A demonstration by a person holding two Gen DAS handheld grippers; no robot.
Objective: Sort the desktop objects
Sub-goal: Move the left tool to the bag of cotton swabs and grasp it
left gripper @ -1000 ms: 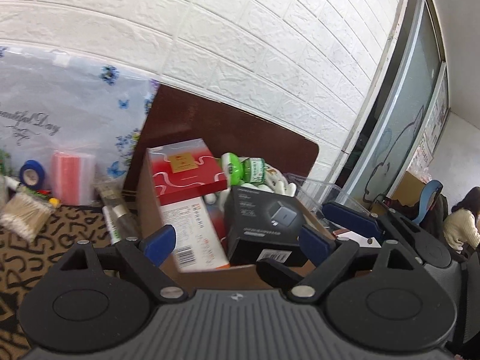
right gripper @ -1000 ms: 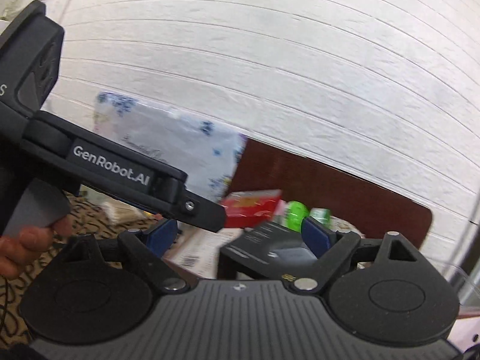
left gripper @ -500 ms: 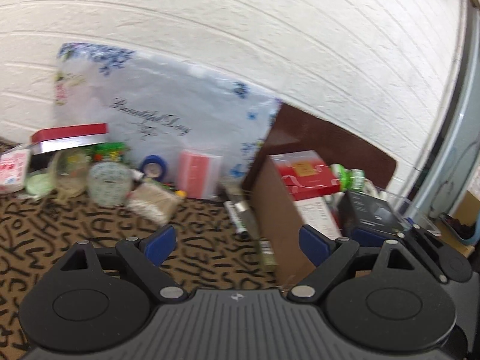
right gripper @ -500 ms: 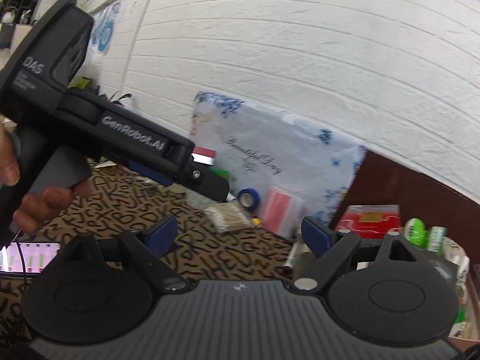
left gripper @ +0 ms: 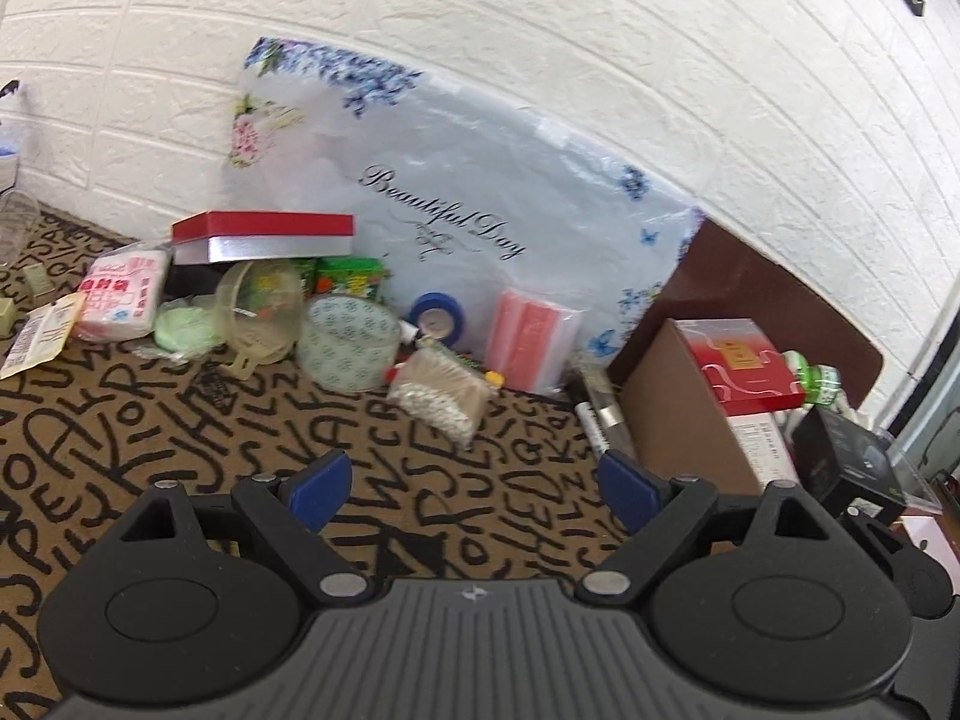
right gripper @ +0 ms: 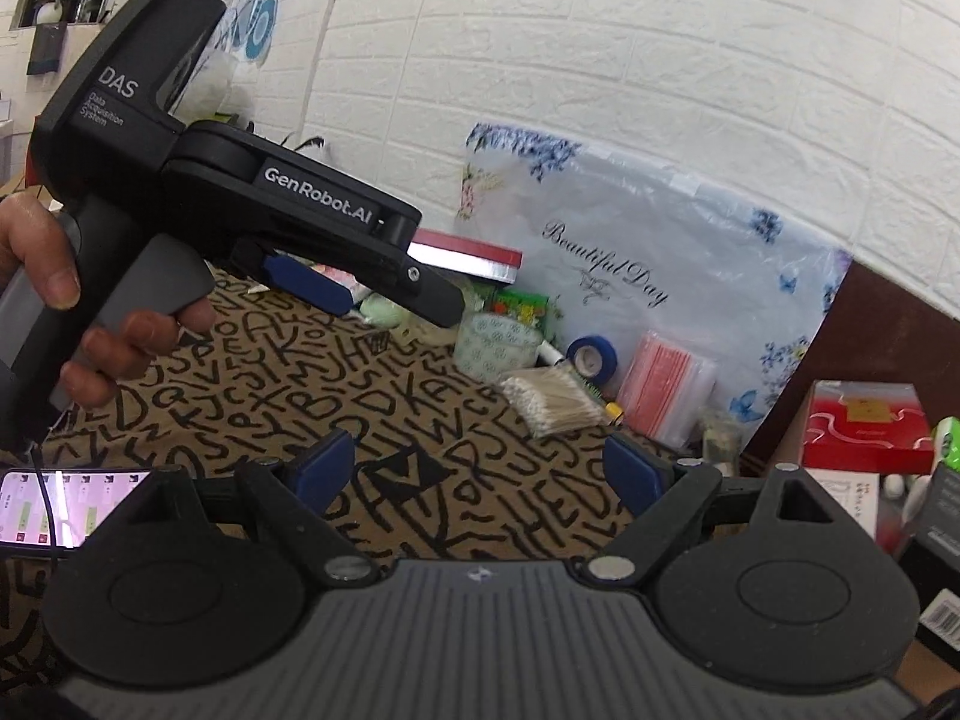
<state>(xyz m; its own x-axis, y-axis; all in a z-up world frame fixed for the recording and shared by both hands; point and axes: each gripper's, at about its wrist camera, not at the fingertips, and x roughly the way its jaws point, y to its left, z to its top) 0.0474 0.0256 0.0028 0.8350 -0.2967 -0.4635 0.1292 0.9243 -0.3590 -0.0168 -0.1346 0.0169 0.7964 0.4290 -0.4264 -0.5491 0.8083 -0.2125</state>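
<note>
Both tongs (left gripper: pixel 465 492) (right gripper: pixel 480 471) wide (empty)

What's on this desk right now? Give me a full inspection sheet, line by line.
Surface: tabletop covered in a brown, black-lettered pattern.
Job's things: cardboard box at right holding a red box, black box and green bottle.
Clutter: cotton swabs, blue tape roll, patterned tin, red-lidded box, pink packet, floral plastic bag.
Grippers: left gripper open, empty; right gripper open, empty.
Cables: thin black cord by a lit phone.
Surroundings: white brick wall.
</note>
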